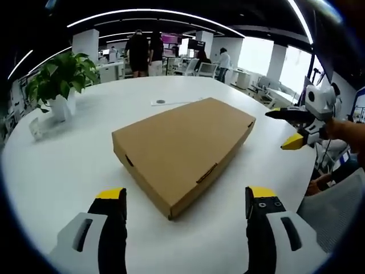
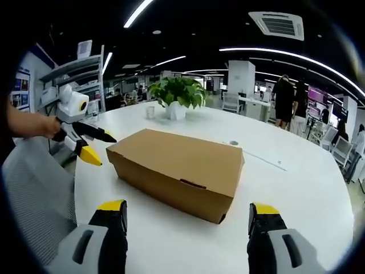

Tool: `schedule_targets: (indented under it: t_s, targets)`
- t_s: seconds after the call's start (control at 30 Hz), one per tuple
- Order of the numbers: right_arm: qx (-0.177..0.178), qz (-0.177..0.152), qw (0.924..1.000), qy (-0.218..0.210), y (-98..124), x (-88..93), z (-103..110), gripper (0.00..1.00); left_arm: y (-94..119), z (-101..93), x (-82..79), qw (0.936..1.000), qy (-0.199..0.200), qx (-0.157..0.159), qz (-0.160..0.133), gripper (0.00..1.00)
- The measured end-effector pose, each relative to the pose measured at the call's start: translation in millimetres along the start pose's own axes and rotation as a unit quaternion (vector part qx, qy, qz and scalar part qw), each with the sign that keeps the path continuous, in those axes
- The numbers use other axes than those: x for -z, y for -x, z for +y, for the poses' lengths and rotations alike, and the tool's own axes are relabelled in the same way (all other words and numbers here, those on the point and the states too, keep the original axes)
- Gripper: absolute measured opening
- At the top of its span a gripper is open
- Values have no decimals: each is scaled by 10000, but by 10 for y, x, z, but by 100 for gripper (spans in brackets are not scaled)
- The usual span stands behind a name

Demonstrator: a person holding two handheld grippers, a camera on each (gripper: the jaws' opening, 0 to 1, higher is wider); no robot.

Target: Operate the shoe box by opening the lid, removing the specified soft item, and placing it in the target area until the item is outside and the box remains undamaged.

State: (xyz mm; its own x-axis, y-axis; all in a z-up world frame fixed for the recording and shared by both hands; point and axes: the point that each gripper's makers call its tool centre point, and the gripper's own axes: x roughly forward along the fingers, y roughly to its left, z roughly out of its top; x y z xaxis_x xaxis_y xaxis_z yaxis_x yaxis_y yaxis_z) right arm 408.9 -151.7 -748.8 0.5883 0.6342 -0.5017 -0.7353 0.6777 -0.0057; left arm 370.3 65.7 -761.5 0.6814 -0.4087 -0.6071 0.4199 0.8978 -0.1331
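A shut brown cardboard shoe box [image 1: 182, 151] lies flat in the middle of a white round table [image 1: 63, 165]. My left gripper [image 1: 186, 194] stands open at the box's near corner, its yellow-tipped jaws spread wide and holding nothing. In the right gripper view the box [image 2: 177, 165] shows its long front wall, and my right gripper [image 2: 187, 206] is open just short of it. Each gripper also appears in the other's view, hand-held beside the box: the right gripper [image 1: 280, 129] and the left gripper [image 2: 102, 149], both with jaws apart. The box's contents are hidden.
A potted green plant [image 1: 60, 77] [image 2: 177, 94] and a small glass [image 1: 35, 128] stand on the table beyond the box. A flat white sheet [image 1: 165, 103] lies behind it. A grey mesh chair [image 1: 336, 211] [image 2: 34, 188] sits at the table's edge. People stand far behind.
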Motion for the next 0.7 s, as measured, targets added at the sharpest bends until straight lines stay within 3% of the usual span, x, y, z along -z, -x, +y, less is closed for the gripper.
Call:
schedule_targets:
  t_s: [0.7]
  targets:
    - [-258, 217, 9994, 95, -373, -21, -142, 78, -282, -18, -44, 9996, 147, -245, -71, 86]
